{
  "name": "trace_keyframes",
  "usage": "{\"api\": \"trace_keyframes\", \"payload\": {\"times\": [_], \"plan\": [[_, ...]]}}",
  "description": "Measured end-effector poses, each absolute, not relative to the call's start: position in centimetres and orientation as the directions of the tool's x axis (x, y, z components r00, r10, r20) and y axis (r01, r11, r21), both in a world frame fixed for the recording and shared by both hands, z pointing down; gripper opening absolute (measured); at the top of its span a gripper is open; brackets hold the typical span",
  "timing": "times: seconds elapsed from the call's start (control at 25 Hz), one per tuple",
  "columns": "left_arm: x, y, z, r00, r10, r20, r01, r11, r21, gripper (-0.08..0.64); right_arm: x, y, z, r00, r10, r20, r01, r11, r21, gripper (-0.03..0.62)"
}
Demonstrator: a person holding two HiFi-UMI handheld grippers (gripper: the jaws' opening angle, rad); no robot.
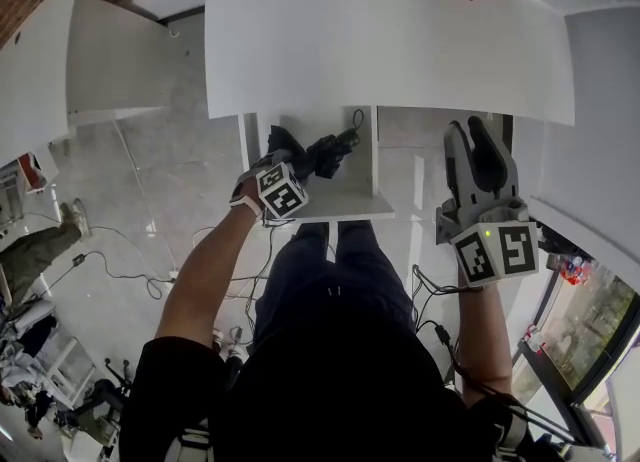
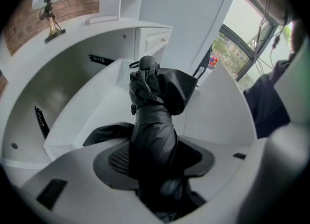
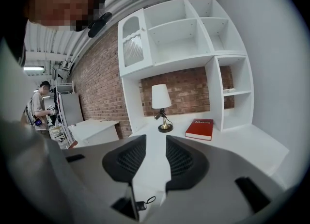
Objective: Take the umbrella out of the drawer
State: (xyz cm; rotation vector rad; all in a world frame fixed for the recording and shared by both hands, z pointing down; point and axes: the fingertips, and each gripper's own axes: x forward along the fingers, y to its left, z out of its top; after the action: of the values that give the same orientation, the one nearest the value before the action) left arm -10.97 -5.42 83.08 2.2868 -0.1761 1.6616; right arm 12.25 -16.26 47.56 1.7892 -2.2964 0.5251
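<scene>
A black folded umbrella hangs over the open white drawer under the desk's front edge. My left gripper is shut on it and points steeply down. In the left gripper view the umbrella stands up between the two pads, its handle end toward the drawer's far side. My right gripper hovers to the right of the drawer, apart from it. Its jaws stand a little open with nothing between them, and in its own view the right gripper faces the desk top.
The white desk carries a red book and a small lamp, with a white shelf unit behind. Cables lie on the floor at the left. A person stands far off.
</scene>
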Motion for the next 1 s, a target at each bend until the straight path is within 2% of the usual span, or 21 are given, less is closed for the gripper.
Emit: {"api": "trace_keyframes", "payload": {"times": [0.4,0.64,1.0], "plan": [[-9.1,-7.1,71.4,0.496,-0.012,0.868,-0.235,-0.964,0.121,0.238,10.4,-15.0,41.3,-0.263,-0.931,0.251,-0.963,0.239,-0.123,0.118],[-9.1,-9.2,66.1,0.566,-0.085,0.82,-0.32,-0.939,0.124,0.238,9.8,-14.5,38.8,-0.259,-0.943,0.211,-0.964,0.238,-0.117,0.114],[-10.2,-16.0,60.9,0.545,-0.214,0.811,-0.394,-0.919,0.022,0.238,10.6,-14.0,36.2,-0.249,-0.954,0.169,-0.966,0.233,-0.108,0.11]]}}
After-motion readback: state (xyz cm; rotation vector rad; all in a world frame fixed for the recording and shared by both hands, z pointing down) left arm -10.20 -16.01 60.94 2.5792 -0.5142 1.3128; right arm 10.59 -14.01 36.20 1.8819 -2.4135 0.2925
